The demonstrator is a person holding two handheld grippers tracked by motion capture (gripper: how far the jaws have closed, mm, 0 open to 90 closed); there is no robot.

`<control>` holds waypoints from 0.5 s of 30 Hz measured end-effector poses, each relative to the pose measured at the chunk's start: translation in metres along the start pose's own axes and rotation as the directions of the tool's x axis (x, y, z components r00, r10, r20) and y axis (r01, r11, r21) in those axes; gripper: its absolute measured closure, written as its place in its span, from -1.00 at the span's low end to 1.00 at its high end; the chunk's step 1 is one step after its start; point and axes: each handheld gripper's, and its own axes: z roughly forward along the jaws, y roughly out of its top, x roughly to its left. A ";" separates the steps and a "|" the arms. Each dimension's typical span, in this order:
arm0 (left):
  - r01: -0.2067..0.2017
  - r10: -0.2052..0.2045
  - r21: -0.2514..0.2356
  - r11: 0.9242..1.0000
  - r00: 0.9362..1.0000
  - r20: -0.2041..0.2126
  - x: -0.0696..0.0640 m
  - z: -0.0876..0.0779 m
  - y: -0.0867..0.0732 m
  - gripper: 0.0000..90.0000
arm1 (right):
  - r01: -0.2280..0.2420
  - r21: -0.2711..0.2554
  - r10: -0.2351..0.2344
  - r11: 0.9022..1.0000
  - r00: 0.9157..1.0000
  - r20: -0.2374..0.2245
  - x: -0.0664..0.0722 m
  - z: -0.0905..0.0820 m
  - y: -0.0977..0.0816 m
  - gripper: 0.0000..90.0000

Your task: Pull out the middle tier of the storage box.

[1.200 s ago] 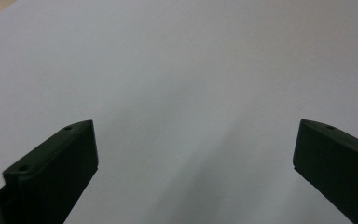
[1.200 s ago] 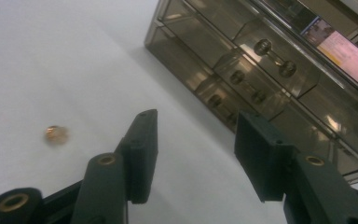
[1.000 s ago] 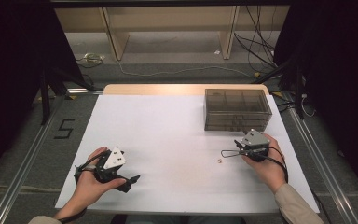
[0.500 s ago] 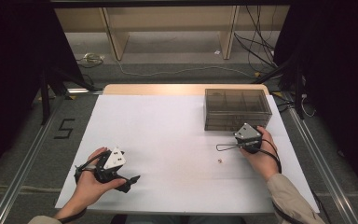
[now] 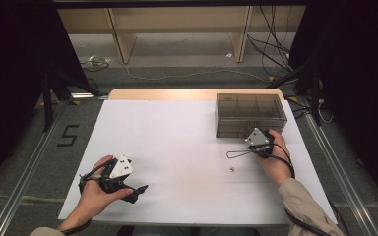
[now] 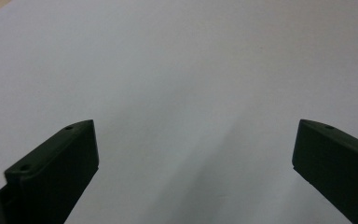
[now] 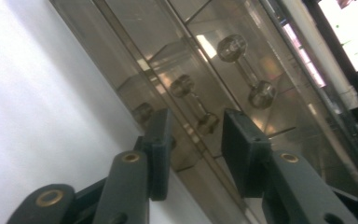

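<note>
A smoky see-through drawer box [image 5: 250,114] stands at the back right of the white table [image 5: 177,142]. My right gripper [image 5: 254,133] is right up against its front wall. In the right gripper view the drawer box [image 7: 177,56] shows metal bar handles, and one handle [image 7: 195,105] reaches in between the jaws of my right gripper [image 7: 196,135]. The jaws have just been closing, but a gap remains on both sides. My left gripper [image 5: 137,192] rests at the front left; in the left gripper view the left gripper [image 6: 193,140] is wide open above bare white surface.
A tiny pale bit [image 5: 232,169] lies on the table in front of the right hand. A thin cable loop [image 5: 236,154] trails left of the right gripper. Beyond the table are a wooden frame [image 5: 123,44] and floor cables [image 5: 275,49].
The right hand moved away from me up to the box front, and its gripper tilted toward the box. The left hand stayed put.
</note>
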 end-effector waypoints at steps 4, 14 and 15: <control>0.000 0.000 0.000 1.000 1.000 0.000 0.000 0.000 0.000 -0.99 | 0.062 0.012 -0.062 0.998 0.998 0.029 0.002 0.002 0.000 0.49; 0.000 0.000 -0.001 1.000 1.000 0.000 0.000 0.000 0.000 -0.98 | 0.151 0.022 -0.153 0.988 0.986 0.073 0.005 0.004 0.003 0.63; -0.001 0.001 -0.001 1.000 1.000 0.000 0.000 0.000 0.000 -0.98 | 0.169 0.025 -0.170 0.985 0.982 0.078 0.005 0.005 0.002 0.64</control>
